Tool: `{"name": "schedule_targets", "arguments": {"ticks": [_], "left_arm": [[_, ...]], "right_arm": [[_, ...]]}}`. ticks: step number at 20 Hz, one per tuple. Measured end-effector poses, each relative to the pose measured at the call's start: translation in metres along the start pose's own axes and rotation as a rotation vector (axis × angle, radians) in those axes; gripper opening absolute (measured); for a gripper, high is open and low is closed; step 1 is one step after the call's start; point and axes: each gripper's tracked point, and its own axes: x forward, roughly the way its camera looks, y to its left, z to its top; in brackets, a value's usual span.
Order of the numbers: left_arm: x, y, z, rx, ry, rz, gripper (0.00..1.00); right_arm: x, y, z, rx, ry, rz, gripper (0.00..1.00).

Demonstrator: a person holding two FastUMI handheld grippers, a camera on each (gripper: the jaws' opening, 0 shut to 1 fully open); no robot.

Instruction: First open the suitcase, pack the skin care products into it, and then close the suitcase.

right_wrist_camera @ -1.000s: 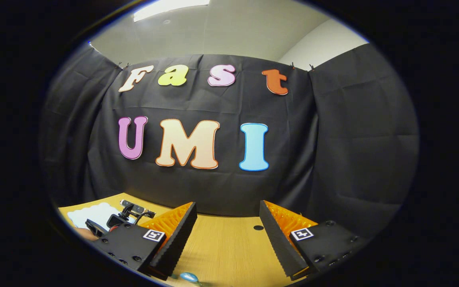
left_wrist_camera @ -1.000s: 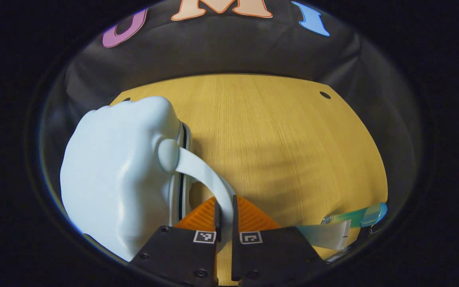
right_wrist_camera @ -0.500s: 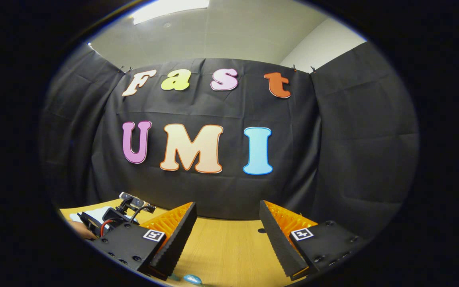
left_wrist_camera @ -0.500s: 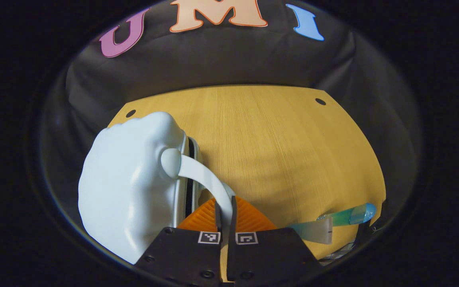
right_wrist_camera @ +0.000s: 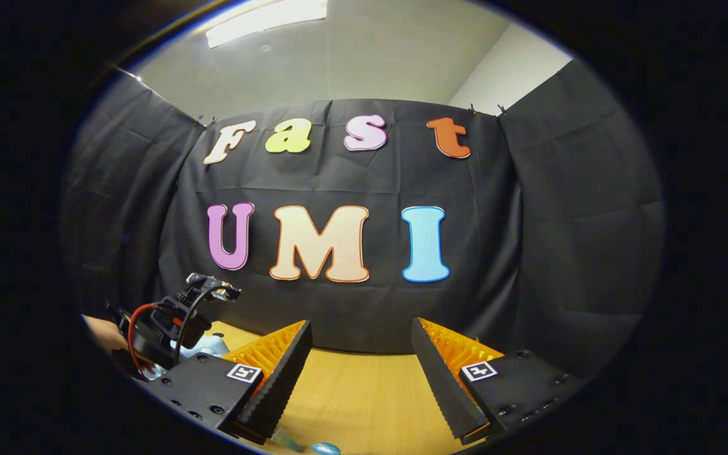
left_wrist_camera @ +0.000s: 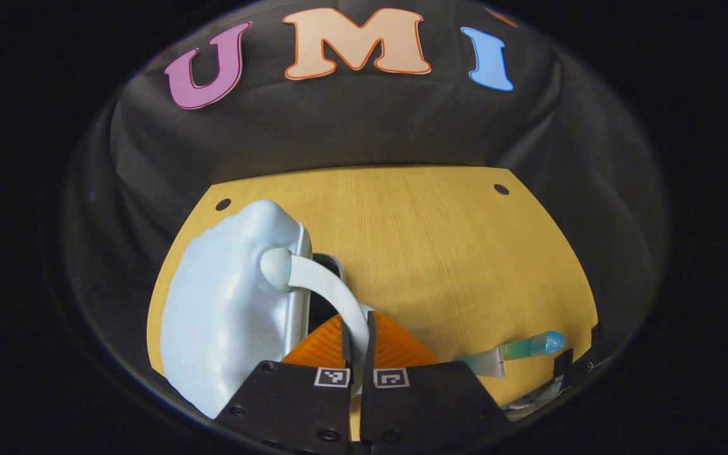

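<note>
While the left gripper (left_wrist_camera: 356, 328) pinches the suitcase (left_wrist_camera: 231, 309) handle (left_wrist_camera: 326, 287), the right gripper's (right_wrist_camera: 359, 373) jaws gape

**What I count from my two grippers**

One pale blue hard-shell suitcase (left_wrist_camera: 225, 303) stands on my left, and it carries one pale blue curved strap handle (left_wrist_camera: 326, 287).

One skin care tube with a white crimped end, green body and blue cap (left_wrist_camera: 515, 351) lies on the table; in my right gripper view a blue cap (right_wrist_camera: 325, 448) shows at the bottom edge, but I cannot tell whether it is the same tube.

One light wooden table (left_wrist_camera: 440, 253) holds all of it, with two small dark round holes (left_wrist_camera: 501, 189) near its far corners.

Two grippers are mine: the left gripper (left_wrist_camera: 356, 335) and the right gripper (right_wrist_camera: 359, 373).
</note>
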Motion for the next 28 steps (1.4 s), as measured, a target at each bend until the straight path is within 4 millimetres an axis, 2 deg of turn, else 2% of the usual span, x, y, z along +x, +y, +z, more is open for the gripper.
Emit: {"name": "schedule_targets", "arguments": {"ticks": [3,7,14,21,28], "left_arm": [[-0.018,0.016,0.019,-0.007,-0.039,-0.008,0.00],[-0.044,0.048,0.040,-0.035,-0.091,-0.015,0.00],[-0.081,0.127,0.066,-0.047,-0.190,0.049,0.00],[-0.090,0.187,0.072,-0.044,-0.241,0.072,0.00],[-0.091,0.268,0.072,-0.031,-0.272,0.137,0.00]], "right_arm": [[0.001,0.010,-0.001,0.001,0.001,0.011,0.99],[0.003,0.031,-0.003,-0.001,0.008,0.032,0.99],[0.004,0.068,-0.001,-0.002,0.007,0.061,0.99],[0.008,0.114,-0.003,-0.005,0.000,0.082,0.99],[0.015,0.166,-0.009,-0.003,-0.001,0.071,0.99]]}}
